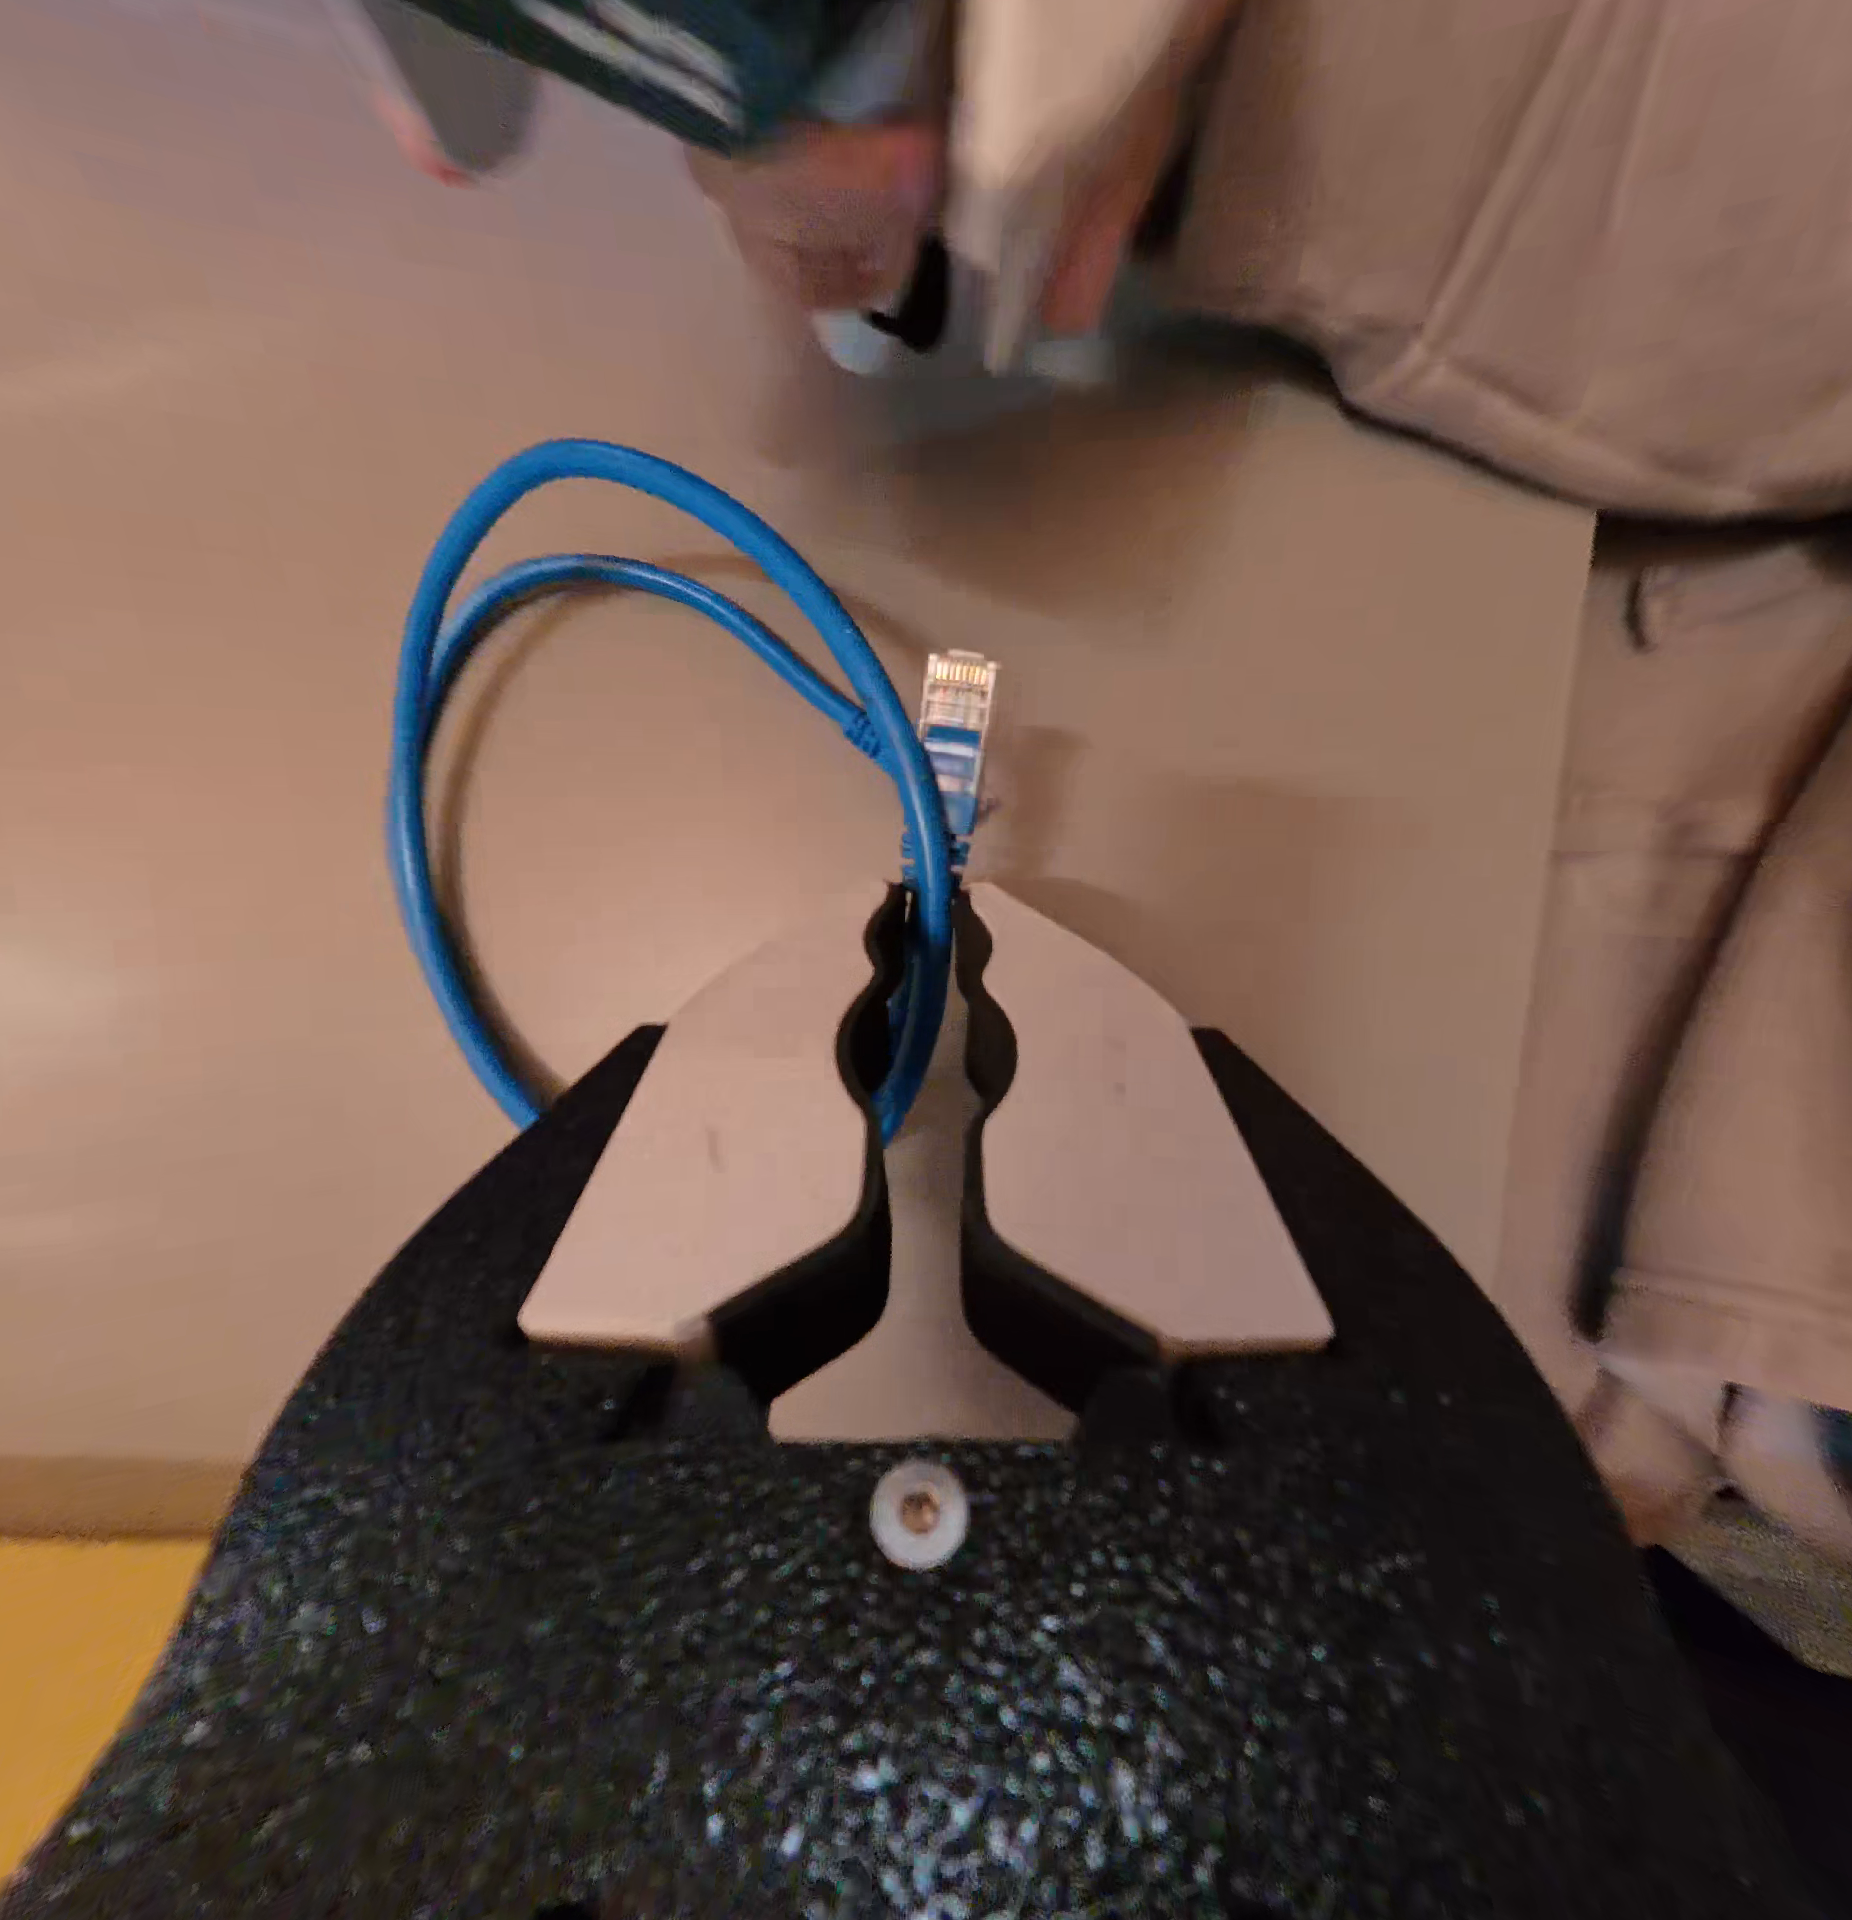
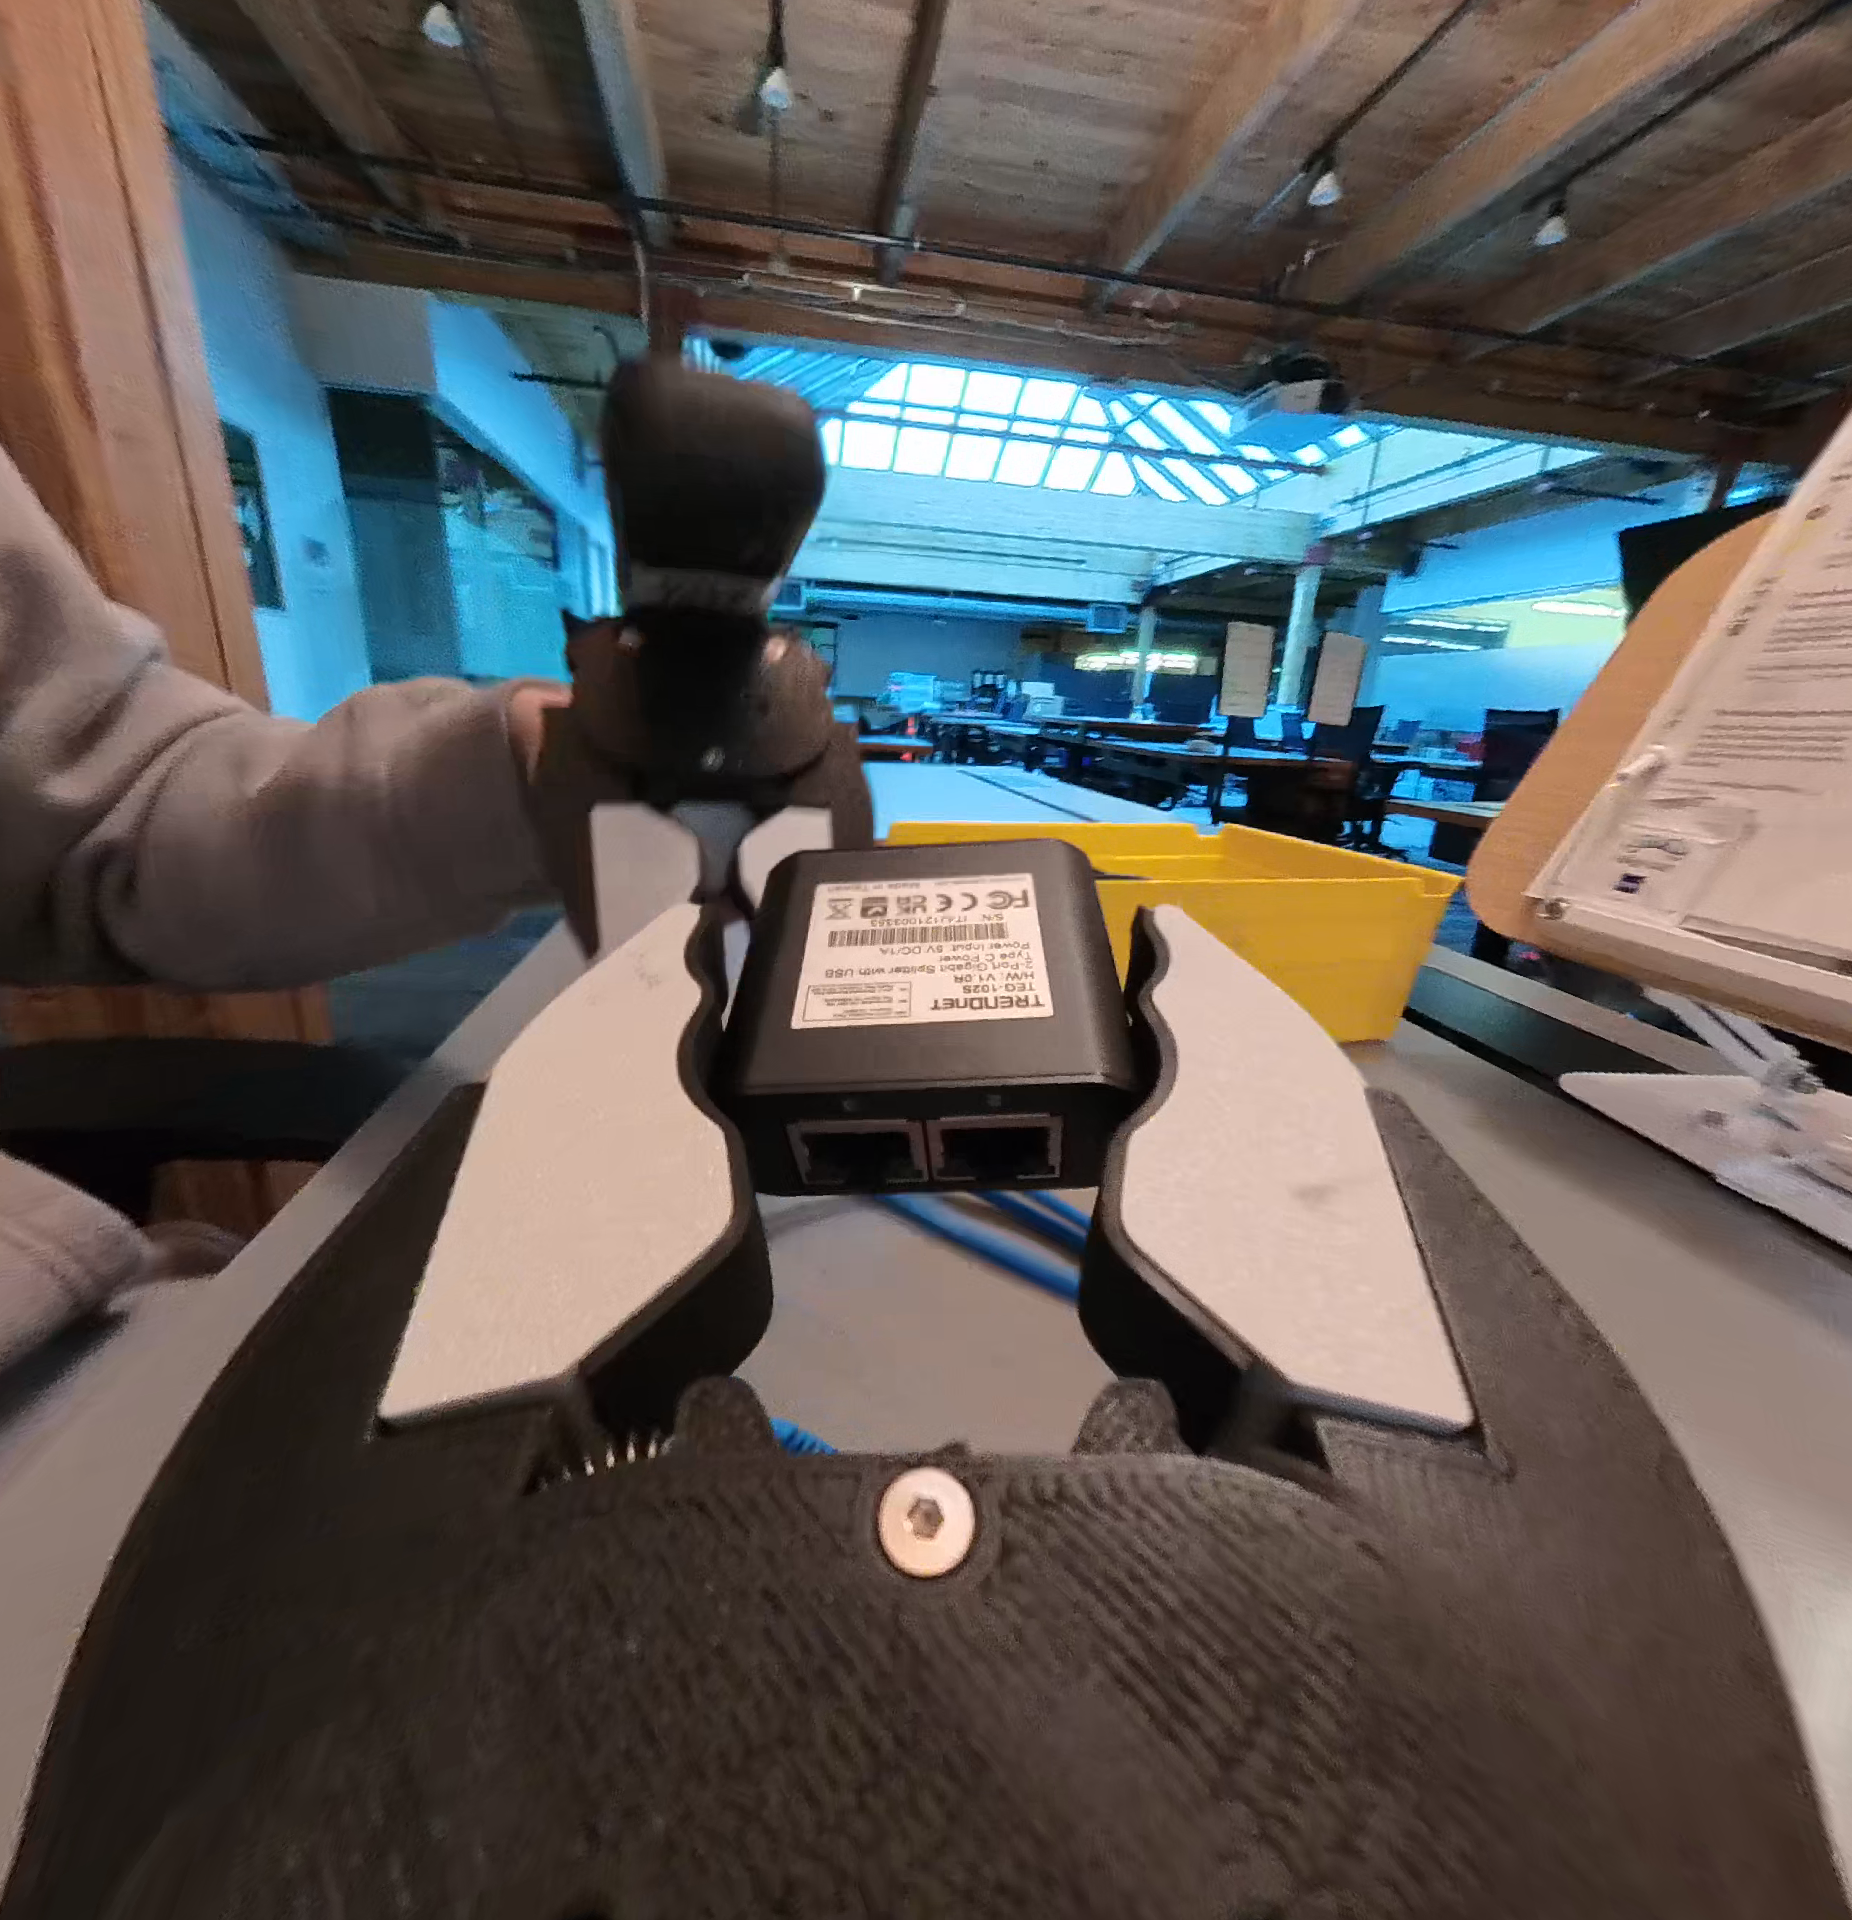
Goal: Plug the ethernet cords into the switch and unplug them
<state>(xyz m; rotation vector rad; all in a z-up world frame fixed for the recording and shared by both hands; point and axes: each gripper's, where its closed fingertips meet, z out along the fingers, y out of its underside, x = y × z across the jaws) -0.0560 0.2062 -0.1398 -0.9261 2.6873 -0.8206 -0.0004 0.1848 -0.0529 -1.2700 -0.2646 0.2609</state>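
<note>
The left tongs (image 1: pixel 927 894) are nearly closed, pinching a blue cord (image 1: pixel 423 790) just behind its clear plug (image 1: pixel 960 694), which points forward while the rest loops to the left above the tan tabletop (image 1: pixel 174 623). The right tongs (image 2: pixel 927 935) clamp a black switch (image 2: pixel 927 997) by its sides, above the tabletop, white label up, with two empty ports (image 2: pixel 927 1148) facing the camera. More blue cords (image 2: pixel 1015 1242) lie beneath it. A yellow bin (image 2: pixel 1265 914) stands behind.

In the left wrist view, the far right tongs (image 1: pixel 963 301) are smeared by motion blur, so their grip cannot be read. In the right wrist view, the black plastic network switch (image 2: pixel 927 997) hides most of the blue ethernet cords (image 2: pixel 1015 1231) beneath it, and the white sheets on the tan clipboard (image 2: pixel 1732 790) run off the right edge.
</note>
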